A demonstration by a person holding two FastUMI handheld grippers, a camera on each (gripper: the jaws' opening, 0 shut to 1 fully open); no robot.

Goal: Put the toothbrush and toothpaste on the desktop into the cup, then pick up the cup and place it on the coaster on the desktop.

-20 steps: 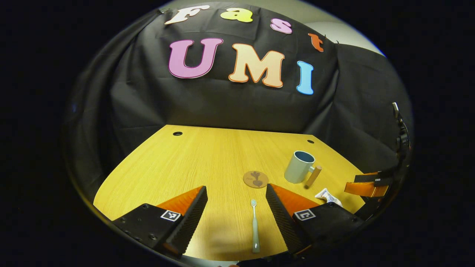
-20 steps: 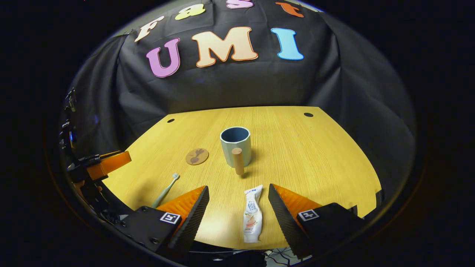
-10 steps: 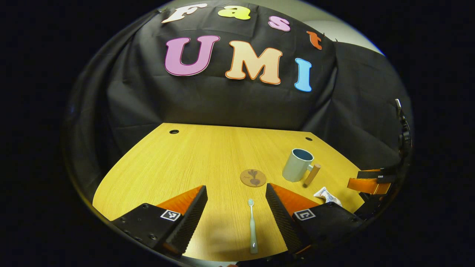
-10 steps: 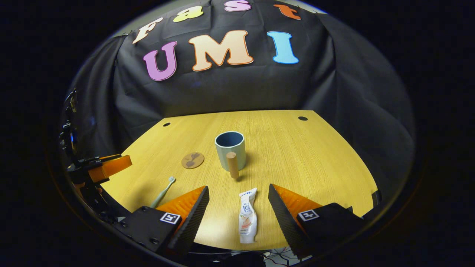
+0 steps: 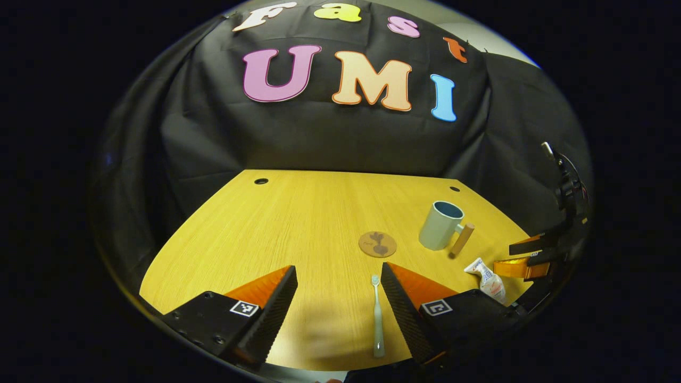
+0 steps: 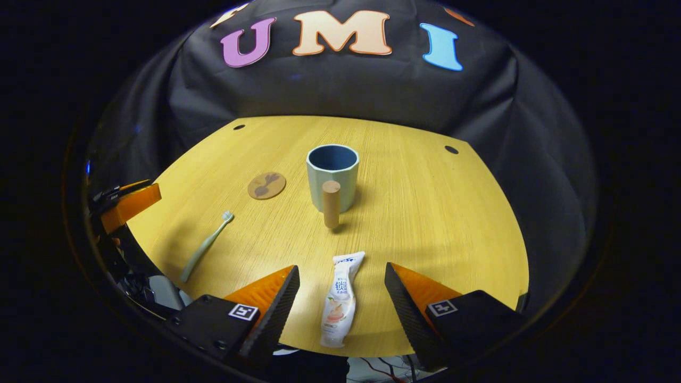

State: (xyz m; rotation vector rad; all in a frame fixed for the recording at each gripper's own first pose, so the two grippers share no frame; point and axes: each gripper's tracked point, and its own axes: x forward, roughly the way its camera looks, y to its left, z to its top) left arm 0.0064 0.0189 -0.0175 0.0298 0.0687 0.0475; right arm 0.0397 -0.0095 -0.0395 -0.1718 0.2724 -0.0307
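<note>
A pale green toothbrush (image 5: 377,316) lies flat on the wooden desktop (image 5: 298,223) between the fingers of my open left gripper (image 5: 339,287), nearer its right finger. A white toothpaste tube (image 6: 339,298) lies between the fingers of my open right gripper (image 6: 341,290). Beyond it stands a pale green cup (image 6: 332,175) with a wooden handle (image 6: 331,204) facing me, its inside dark and bare. A round brown coaster (image 6: 266,185) lies left of the cup. In the left gripper view the cup (image 5: 441,225), coaster (image 5: 377,244) and toothpaste (image 5: 487,277) sit to the right.
Small dark holes (image 6: 451,150) mark the desktop's far corners. The black cloth wall rises behind the desk. The other gripper (image 6: 125,205) shows at the far left of the right gripper view, near the toothbrush (image 6: 205,246), and at the far right (image 5: 524,258) of the left gripper view.
My right gripper has risen and tilted down, so the cup and toothpaste sit higher in its view. My left gripper shifted slightly left; the toothbrush now lies closer to its right finger.
</note>
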